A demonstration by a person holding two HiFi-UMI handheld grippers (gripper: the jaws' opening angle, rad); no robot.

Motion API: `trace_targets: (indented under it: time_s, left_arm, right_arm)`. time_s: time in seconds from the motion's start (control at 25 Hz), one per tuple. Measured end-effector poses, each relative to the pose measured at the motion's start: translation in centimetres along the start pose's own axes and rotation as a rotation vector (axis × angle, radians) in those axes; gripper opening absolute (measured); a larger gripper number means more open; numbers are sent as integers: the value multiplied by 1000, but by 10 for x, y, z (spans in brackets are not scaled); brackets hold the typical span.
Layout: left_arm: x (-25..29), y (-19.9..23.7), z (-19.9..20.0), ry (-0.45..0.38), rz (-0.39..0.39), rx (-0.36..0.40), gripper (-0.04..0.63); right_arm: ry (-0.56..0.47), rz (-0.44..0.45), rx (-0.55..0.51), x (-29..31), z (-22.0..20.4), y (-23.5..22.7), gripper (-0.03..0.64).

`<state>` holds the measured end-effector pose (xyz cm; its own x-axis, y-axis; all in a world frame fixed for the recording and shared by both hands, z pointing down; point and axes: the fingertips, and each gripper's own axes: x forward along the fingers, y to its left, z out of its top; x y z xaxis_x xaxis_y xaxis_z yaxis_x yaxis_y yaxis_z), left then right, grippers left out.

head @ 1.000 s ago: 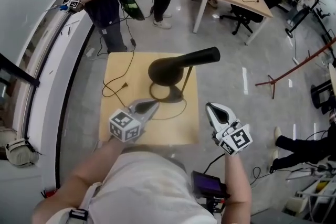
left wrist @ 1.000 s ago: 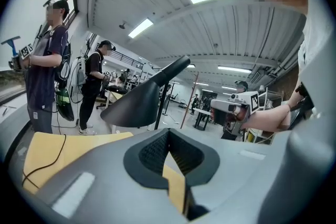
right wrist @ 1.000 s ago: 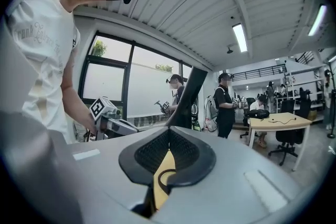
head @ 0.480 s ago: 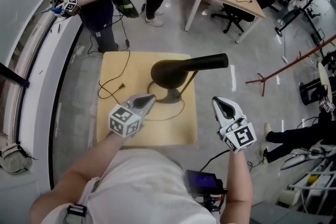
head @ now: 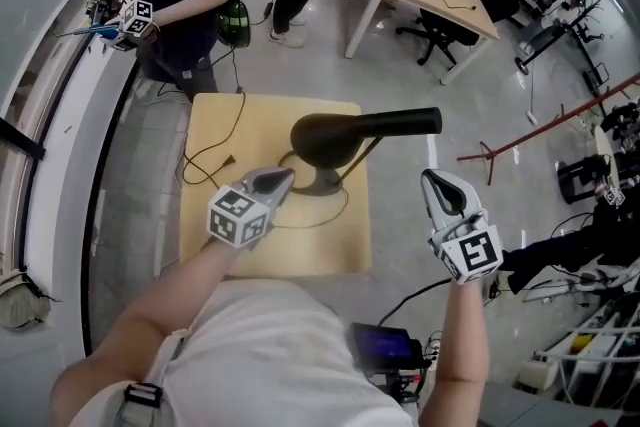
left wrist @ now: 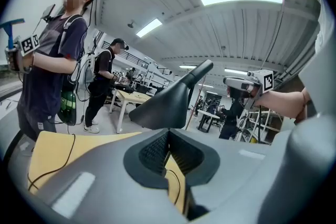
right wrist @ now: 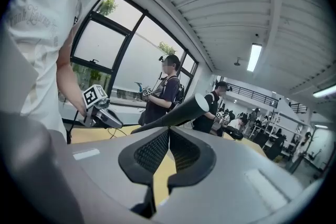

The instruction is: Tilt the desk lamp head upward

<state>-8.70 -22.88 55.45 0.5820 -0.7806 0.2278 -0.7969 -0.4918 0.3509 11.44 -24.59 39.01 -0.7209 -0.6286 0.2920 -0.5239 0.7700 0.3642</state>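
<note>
On a small square wooden table (head: 240, 120), right of centre, stands a black desk lamp (head: 335, 140): round base (head: 318, 181), thin arm, and cone-shaped lamp head (head: 320, 137) whose narrow cylindrical tail (head: 405, 122) points toward the right edge. Its cord (head: 205, 165) trails toward the left edge.

The left gripper (head: 282, 180), jaws pressed together on nothing, hovers over the near half of the table, its tip just beside the base. The right gripper (head: 438, 183), jaws likewise closed and empty, hangs beyond the right edge, near the tail.

The head looks rigid, smooth and probably light, turning on a stiff joint. The wide cone would likely slip between the pads, so the slim tail seems the better hold. The base may slide or tip unless braced.
</note>
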Motion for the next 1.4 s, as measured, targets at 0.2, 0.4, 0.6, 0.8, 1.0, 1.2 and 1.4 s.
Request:
trace_targets:
  time_s: [0.2,0.4,0.6,0.8,1.0,1.2,1.4]
  left_arm:
    - [6,4,2,-3,-11,-20,10]
    - [14,10,-2,11,-19,-47,56]
    - [25,15,-9,34,-29,-84,111]
    - [30,17,-9,43,-43,-93,147]
    - [37,17,-6,55,-45,-88,158]
    - [40,16,-3,51,-51,-109,166]
    - [41,16,-6,49,-68,-134,178]
  right_arm:
    - [22,-27,-91,-1,20,-13,50]
    - [59,-37,-185,1,40,-23,104]
    - [119,1,-401,7,50,-27,204]
    - [269,57,-679,24,46,-29,265]
    - [424,97,-957,37,37,-40,291]
    - [544,169,-1151,51,29,-42,314]
    - [599,185,-1218,60,26,-41,316]
